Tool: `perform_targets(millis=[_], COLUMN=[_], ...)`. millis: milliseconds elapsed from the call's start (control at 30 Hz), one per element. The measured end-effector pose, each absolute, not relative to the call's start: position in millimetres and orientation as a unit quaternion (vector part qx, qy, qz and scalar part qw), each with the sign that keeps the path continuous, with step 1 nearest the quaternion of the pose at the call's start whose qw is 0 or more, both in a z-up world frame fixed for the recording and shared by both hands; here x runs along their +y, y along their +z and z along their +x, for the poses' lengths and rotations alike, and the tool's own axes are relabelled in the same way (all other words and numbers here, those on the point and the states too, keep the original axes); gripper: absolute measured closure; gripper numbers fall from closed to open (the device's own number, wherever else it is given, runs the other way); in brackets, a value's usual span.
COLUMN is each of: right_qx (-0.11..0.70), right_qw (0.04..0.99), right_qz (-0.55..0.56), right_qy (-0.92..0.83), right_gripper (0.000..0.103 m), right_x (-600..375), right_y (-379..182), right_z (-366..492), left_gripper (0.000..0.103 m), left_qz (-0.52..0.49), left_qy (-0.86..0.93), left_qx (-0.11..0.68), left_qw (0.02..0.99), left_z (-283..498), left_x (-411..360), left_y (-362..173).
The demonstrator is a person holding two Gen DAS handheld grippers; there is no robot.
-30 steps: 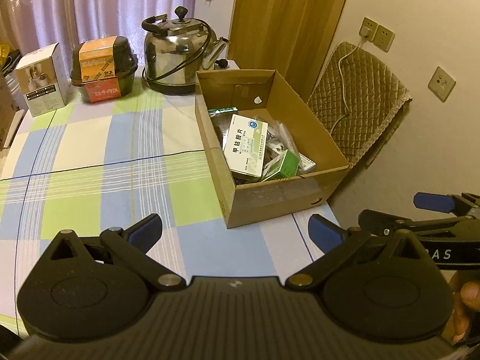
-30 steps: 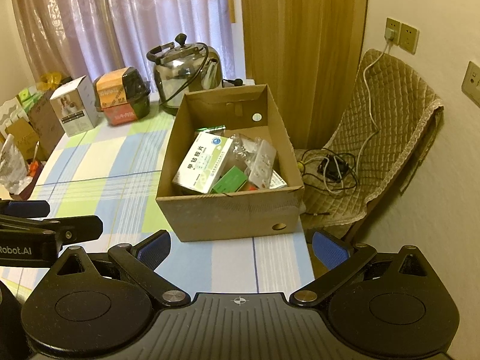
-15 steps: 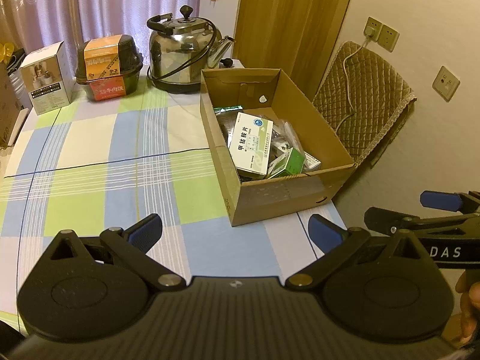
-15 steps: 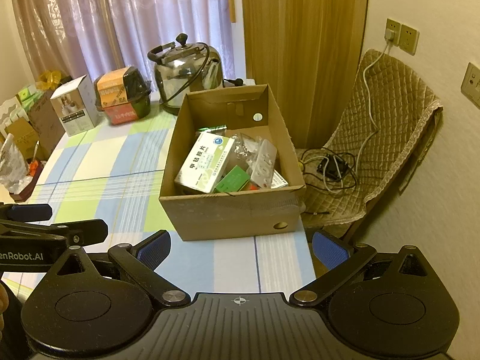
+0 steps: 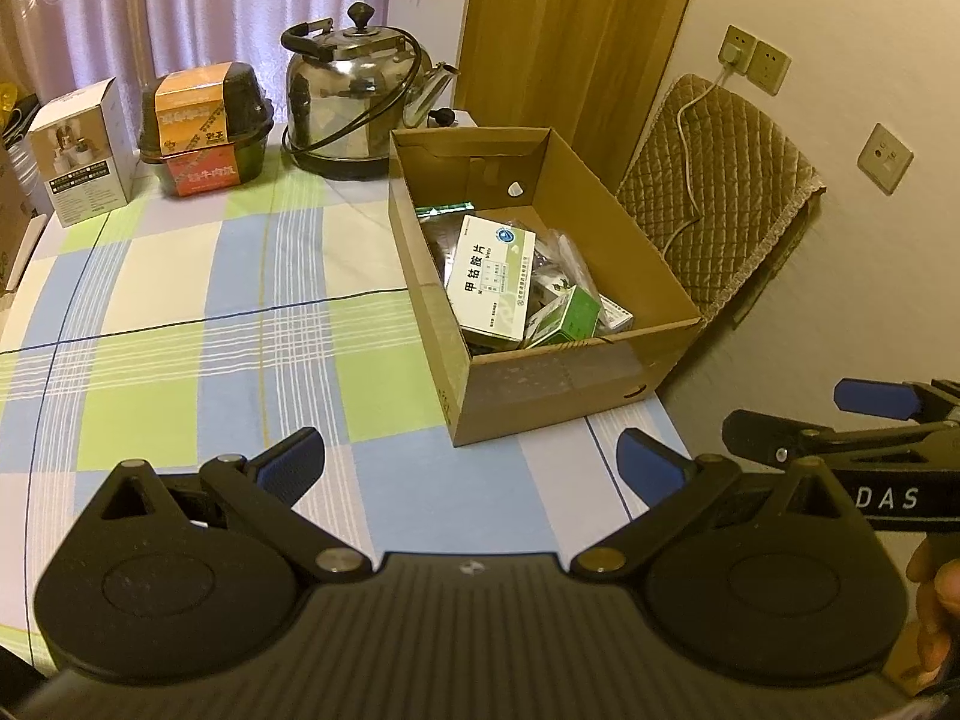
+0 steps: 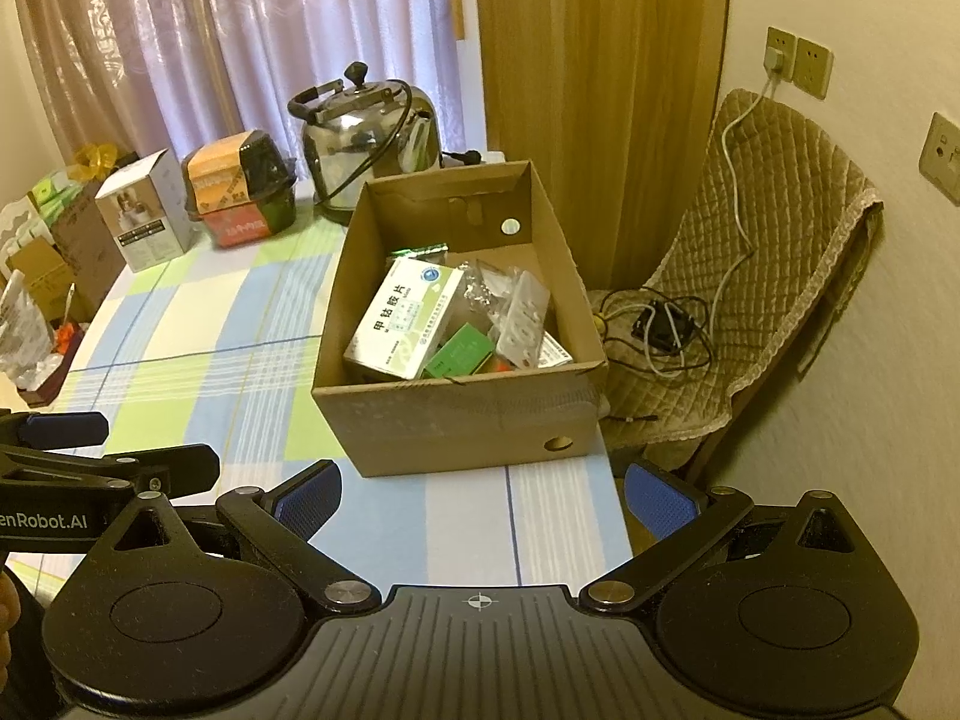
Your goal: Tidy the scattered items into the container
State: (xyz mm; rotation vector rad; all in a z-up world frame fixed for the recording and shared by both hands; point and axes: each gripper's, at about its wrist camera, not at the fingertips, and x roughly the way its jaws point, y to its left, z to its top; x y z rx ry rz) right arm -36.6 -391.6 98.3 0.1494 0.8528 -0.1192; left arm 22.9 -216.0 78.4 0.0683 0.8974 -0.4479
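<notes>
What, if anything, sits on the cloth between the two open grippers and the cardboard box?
Nothing visible does. Only bare checked tablecloth lies between the left gripper, the right gripper and the cardboard box. The box's top is open. The kettle and other packages stand at the far edge, beyond it.
</notes>
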Motion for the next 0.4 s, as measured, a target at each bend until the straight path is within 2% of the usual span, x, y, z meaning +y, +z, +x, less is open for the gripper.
perform_targets(millis=[400], right_qx=[0.411], right_qw=[0.907], right_qz=[0.07], right_qy=[-0.06], right_gripper=[0.0], right_x=[-393.3], right_y=[93.3], right_z=[-34.6], left_gripper=[0.001], left_qz=[0.026], left_qy=[-0.217], left_qx=[0.437], left_qw=[0.873], left_z=[24.3], left_x=[-213.2], left_y=[72.5])
